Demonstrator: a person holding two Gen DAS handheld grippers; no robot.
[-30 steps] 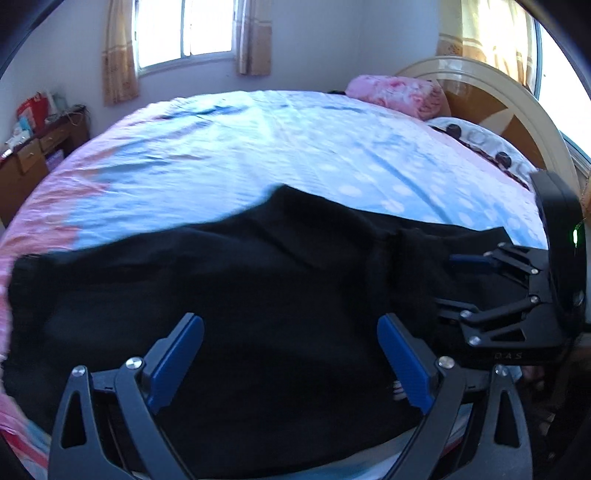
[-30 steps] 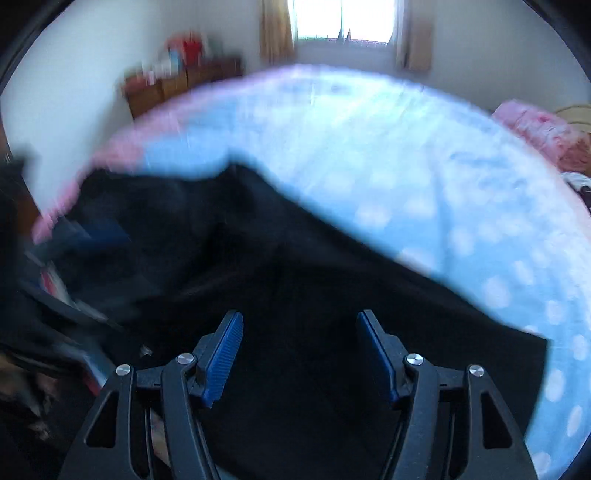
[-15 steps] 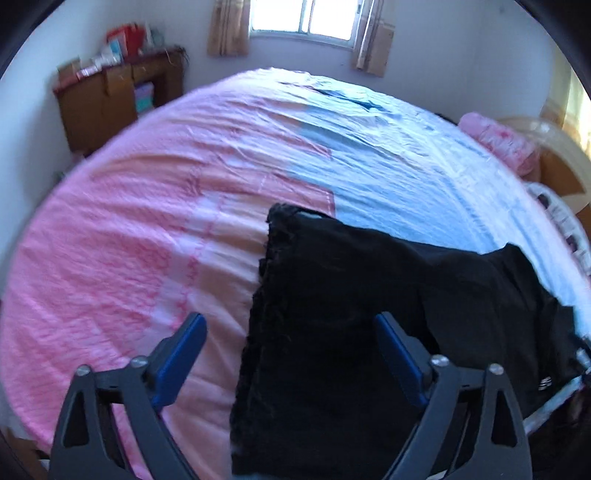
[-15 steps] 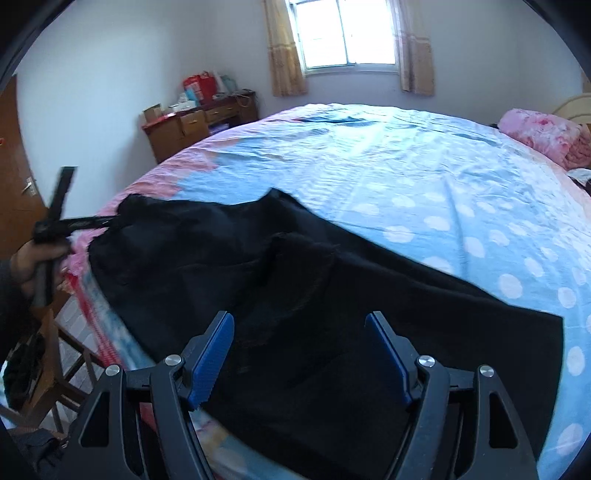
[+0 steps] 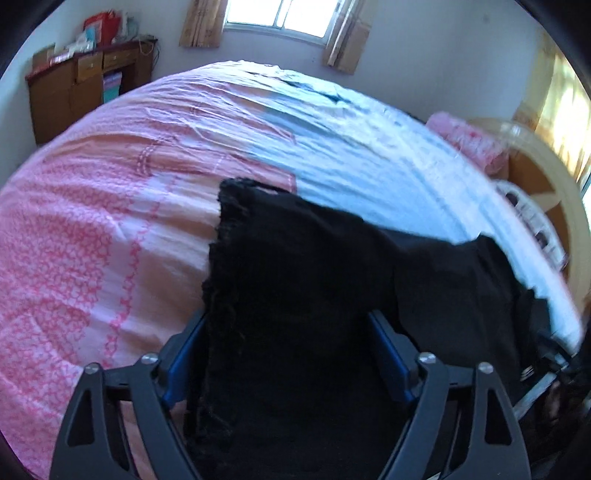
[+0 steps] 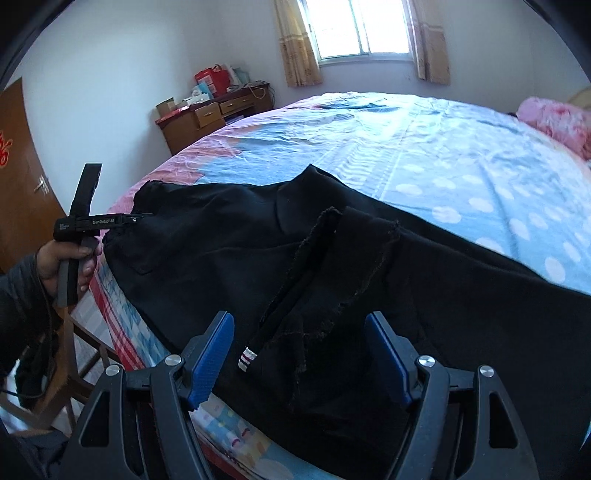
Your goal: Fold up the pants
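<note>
The pants (image 6: 229, 254) are laid lengthwise along the bed's (image 6: 461, 155) near edge, waistband straddled by the spread left gripper (image 5: 286, 354), folded hems by the spread right gripper (image 6: 299, 354).

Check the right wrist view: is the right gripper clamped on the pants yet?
No: the right gripper has its blue pads wide apart, with the black pants lying loose between them on the bed.

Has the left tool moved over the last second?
Yes. The left tool swung left and closed in on the pants; the wooden desk and window shifted rightward in its view.
</note>
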